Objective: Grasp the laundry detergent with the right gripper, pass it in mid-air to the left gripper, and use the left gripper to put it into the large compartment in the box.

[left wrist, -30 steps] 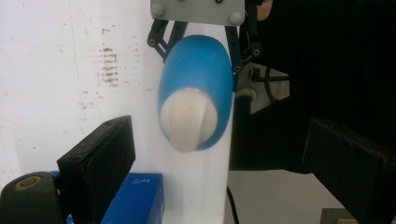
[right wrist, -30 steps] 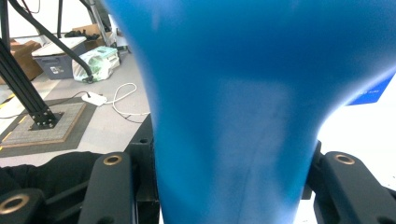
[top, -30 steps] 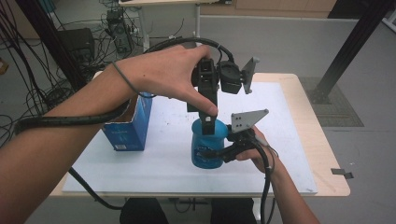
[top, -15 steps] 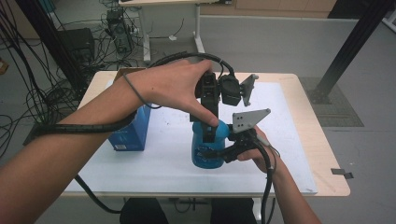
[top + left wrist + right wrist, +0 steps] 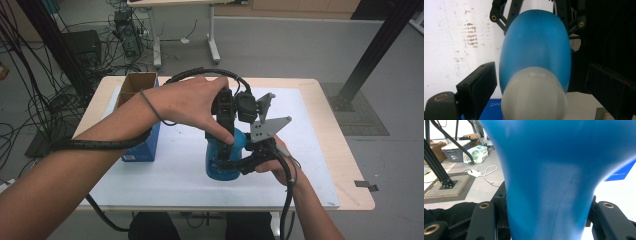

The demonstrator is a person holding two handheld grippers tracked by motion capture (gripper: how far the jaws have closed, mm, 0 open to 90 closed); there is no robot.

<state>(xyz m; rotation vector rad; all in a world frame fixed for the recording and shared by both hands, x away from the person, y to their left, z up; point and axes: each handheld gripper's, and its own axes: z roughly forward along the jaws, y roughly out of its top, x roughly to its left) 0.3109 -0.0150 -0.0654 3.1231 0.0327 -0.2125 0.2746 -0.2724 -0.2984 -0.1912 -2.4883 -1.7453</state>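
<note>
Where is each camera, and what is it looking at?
High view: sits above the person's side, looking forward and down at the table; both forearms, the left tongs and right tongs meet at the blue bottle.
Left gripper view: rides the left tongs, looking down on the bottle's white cap between its open black jaws; the right tongs grip farther down.
Right gripper view: rides the right tongs, looking sideways at the bottle pinched between its jaws.
Shared: all three show the blue bottle.
</note>
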